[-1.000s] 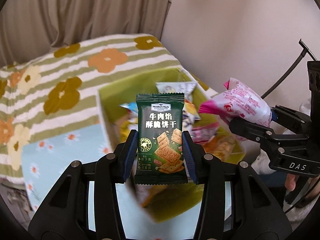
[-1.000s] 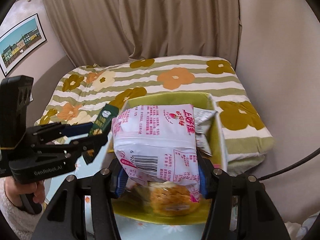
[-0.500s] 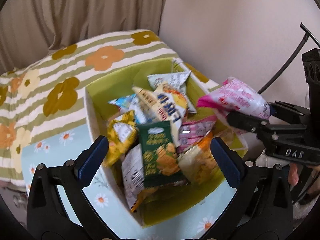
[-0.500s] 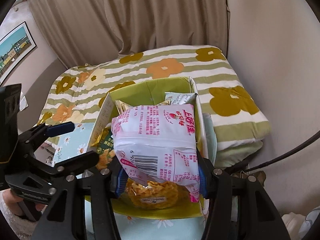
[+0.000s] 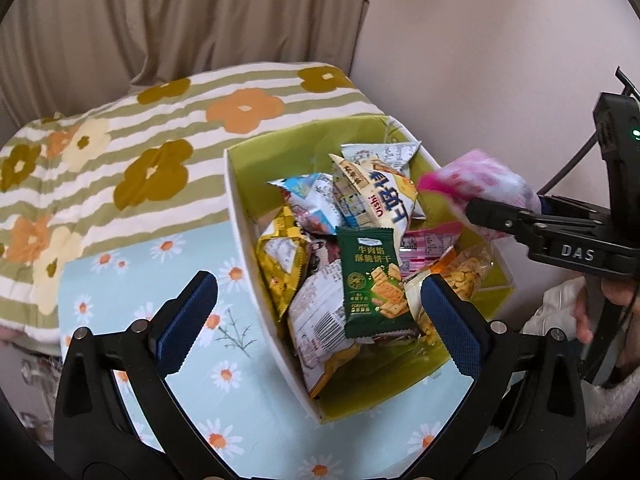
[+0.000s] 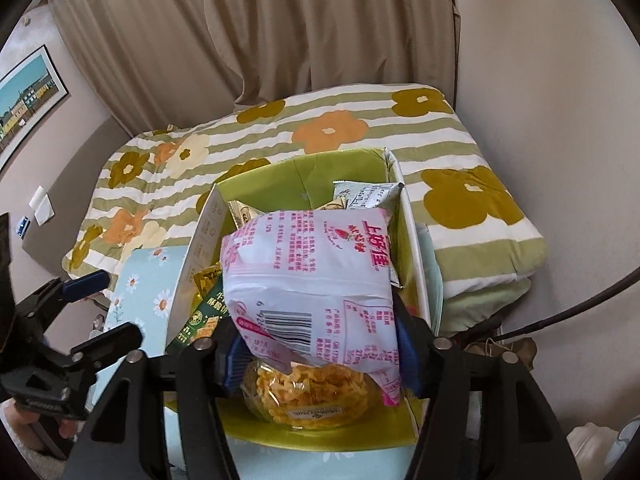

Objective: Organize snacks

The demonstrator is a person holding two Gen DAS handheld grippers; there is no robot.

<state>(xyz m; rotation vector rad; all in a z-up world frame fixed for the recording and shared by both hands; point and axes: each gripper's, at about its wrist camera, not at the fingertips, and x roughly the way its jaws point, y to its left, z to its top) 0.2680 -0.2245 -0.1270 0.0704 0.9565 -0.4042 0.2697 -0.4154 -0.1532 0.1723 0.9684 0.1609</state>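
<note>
A white box with a green lining holds several snack packets. A dark green cracker packet lies loose on top of that pile. My left gripper hangs above it, wide open and empty. My right gripper has a pink-and-white snack bag between its pads over the box's near end. Its jaws are opening, and the bag still touches both pads. In the left wrist view that bag is blurred above the box's right side. An orange snack bag lies below it.
The box stands on a light blue daisy-print cloth. Behind it is a green-striped flowered quilt. A beige curtain and a plain wall close the back and the right. A person's hand holds the right gripper's handle.
My left gripper opened and let go of the green cracker packet, which now lies in the box. The right gripper has sunk closer to the box with the pink bag.
</note>
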